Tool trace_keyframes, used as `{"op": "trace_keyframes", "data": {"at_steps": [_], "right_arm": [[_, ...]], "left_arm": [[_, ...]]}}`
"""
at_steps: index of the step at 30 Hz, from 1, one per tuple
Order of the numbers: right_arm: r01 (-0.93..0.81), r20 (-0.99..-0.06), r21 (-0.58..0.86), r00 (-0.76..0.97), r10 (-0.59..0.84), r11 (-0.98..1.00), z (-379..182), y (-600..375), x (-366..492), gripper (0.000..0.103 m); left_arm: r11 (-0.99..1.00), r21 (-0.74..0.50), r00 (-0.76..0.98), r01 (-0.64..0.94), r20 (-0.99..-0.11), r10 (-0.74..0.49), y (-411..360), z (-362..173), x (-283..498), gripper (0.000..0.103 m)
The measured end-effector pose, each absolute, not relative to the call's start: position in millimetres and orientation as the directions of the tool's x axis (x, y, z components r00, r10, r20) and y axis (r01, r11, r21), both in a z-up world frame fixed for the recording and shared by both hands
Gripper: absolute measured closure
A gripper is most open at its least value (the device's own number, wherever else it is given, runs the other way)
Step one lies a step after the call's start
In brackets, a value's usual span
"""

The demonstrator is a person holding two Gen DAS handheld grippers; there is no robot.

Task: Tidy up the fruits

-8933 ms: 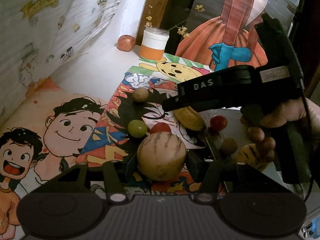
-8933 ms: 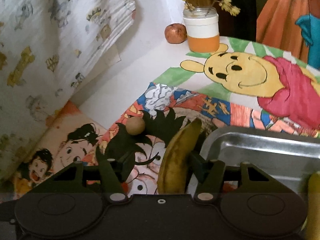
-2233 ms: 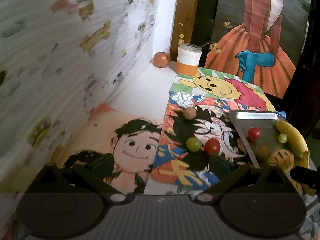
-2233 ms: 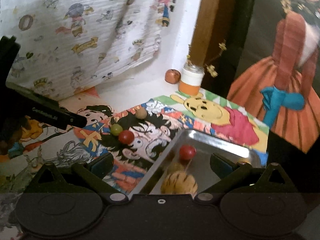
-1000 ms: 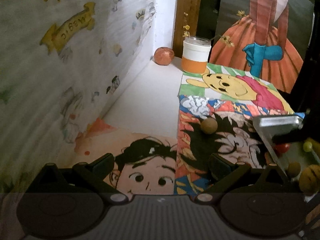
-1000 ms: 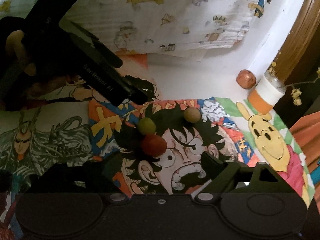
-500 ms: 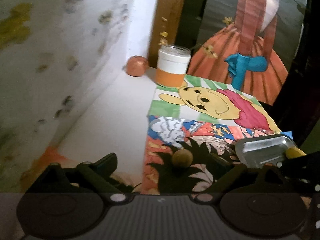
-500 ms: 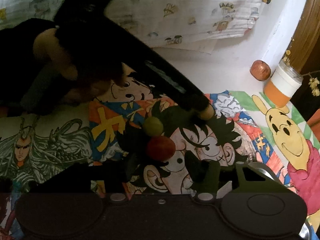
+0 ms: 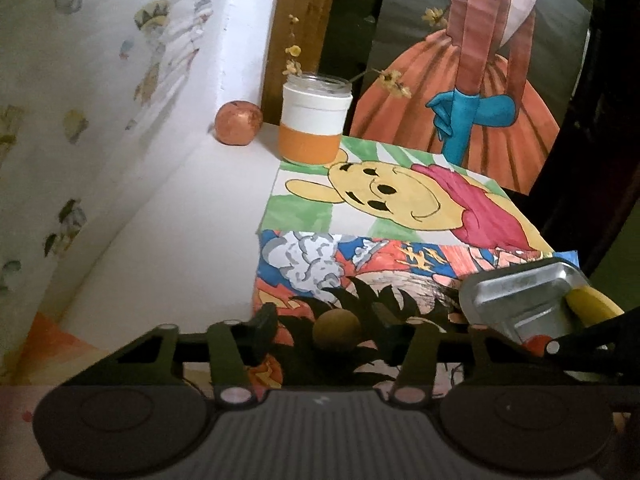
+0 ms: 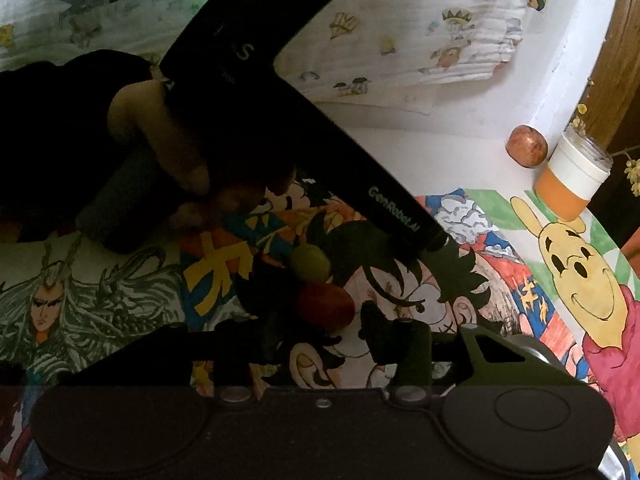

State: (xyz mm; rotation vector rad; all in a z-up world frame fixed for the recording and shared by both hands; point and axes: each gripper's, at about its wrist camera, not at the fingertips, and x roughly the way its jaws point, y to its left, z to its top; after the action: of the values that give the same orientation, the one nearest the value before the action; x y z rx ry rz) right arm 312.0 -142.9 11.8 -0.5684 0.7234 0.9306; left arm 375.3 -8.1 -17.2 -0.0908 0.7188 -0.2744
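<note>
Metal tray [image 9: 520,292] sits at the right edge of the cartoon posters [image 9: 304,220], with a banana [image 9: 592,304] lying along its far rim. My guess is that's the drop-off spot and the loose fruit on the paper is what's left to clear.

Looks like a double pick. Both grippers tilt down at the table, each lined up on its own fruit, which makes sense since the pieces lie close together.

The left gripper [image 9: 326,322] has the little brown round fruit [image 9: 336,331] sitting right between its fingers, low on the dark hair of the drawing. The jaws have just been closing and are fairly narrow. There's a clear gap on the fruit's left side though, so I'd say it's bracketed, not gripped.

The right gripper [image 10: 320,328] is doing the same with the red fruit [image 10: 326,305], which is out at its fingertips with a green fruit [image 10: 310,262] touching it from behind. Those jaws have just been closing too and are narrow. It's so dark down there that I honestly can't tell if the pads are pressing on it.

A jar [image 9: 314,128] with dried flowers and a reddish fruit [image 9: 239,123] stand back against the wall, well apart from all this.
</note>
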Motion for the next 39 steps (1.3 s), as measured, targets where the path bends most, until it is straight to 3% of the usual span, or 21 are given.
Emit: {"op": "trace_keyframes", "data": {"at_steps": [7,25,39], "right_arm": [[-0.865,-0.759,-0.132,0.403,0.511,0.485,12.0,-142.7,311.6,0.067],[-0.827,-0.743,-0.117,0.440,0.504,0.550,13.4,-153.8,308.6,0.069],[-0.726,-0.676,-0.053,0.531,0.511,0.685,24.3,-186.3,306.4,0.069]], "left_arm": [[0.952,-0.188,0.694,0.241,-0.652,-0.304,-10.9,-22.2,376.6,0.073],[0.955,-0.200,0.706,0.218,-0.643,-0.296,-9.3,-19.3,373.8,0.074],[0.952,-0.215,0.725,0.218,-0.617,-0.305,-14.2,-8.0,366.8,0.074]]}}
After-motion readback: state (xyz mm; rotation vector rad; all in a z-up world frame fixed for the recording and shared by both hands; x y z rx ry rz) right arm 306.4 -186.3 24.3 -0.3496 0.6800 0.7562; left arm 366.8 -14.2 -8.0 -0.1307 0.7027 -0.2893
